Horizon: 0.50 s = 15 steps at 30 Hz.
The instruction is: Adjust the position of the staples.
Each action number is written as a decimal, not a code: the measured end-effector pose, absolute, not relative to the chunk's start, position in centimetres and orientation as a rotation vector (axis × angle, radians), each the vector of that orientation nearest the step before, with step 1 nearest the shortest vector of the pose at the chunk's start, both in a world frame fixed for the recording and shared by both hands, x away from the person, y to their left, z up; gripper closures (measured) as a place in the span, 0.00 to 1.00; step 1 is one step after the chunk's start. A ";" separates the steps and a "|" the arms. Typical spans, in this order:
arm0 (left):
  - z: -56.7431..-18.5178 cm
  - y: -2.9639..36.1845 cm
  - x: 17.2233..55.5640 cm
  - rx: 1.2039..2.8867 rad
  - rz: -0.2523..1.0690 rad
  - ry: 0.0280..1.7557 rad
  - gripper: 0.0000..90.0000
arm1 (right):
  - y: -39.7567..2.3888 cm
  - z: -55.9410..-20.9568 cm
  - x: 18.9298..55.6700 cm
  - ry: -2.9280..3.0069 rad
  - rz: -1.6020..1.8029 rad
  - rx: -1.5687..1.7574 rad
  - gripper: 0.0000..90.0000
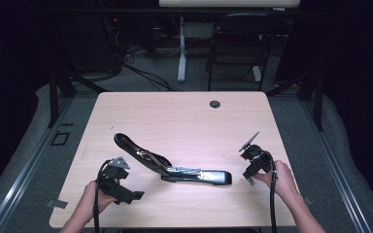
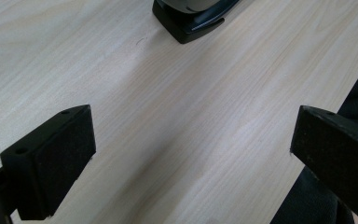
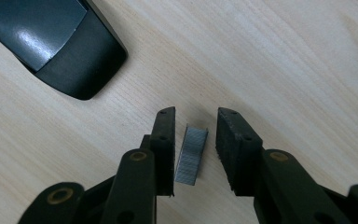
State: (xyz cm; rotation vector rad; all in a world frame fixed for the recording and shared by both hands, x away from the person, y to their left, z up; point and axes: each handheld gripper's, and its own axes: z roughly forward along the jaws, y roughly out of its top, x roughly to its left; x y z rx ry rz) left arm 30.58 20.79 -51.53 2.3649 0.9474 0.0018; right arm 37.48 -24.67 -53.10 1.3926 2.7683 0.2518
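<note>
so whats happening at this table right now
A person holds a gripper in each hand over a light wooden table. A black stapler lies swung open in the middle. The right gripper has its jaws either side of a small grey strip of staples, not yet closed. The left gripper hangs open, empty.

Counts on table:
1 stapler [image 1: 172, 164], open; 1 staple strip [image 3: 191, 154]; 2 grippers, left [image 1: 126, 189] and right [image 1: 248, 171]; 1 table [image 1: 184, 116].

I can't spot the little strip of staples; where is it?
In the right gripper view, the staple strip lies on the table between the right gripper's open jaws, just beyond the stapler's black end.
</note>
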 end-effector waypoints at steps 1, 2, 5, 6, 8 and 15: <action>-51.6 20.8 30.6 2.366 0.001 0.947 0.00 | -24.7 -53.1 37.6 2.785 0.229 1.384 0.78; -51.6 20.8 30.6 2.366 0.001 0.947 0.00 | -24.7 -53.2 37.6 2.779 0.253 1.398 0.79; -51.6 20.8 30.6 2.369 0.005 0.947 0.00 | -24.7 -53.2 37.8 2.807 0.219 1.385 0.82; -51.6 20.8 30.6 2.368 0.003 0.944 0.00 | -24.7 -53.2 37.8 2.816 0.205 1.374 0.82; -51.5 20.7 30.5 2.372 0.004 0.939 0.00 | -24.6 -53.3 37.8 2.813 0.199 1.378 0.83; -51.5 20.8 30.5 2.371 0.006 0.940 0.00 | -24.4 -53.9 37.7 2.785 0.252 1.421 0.86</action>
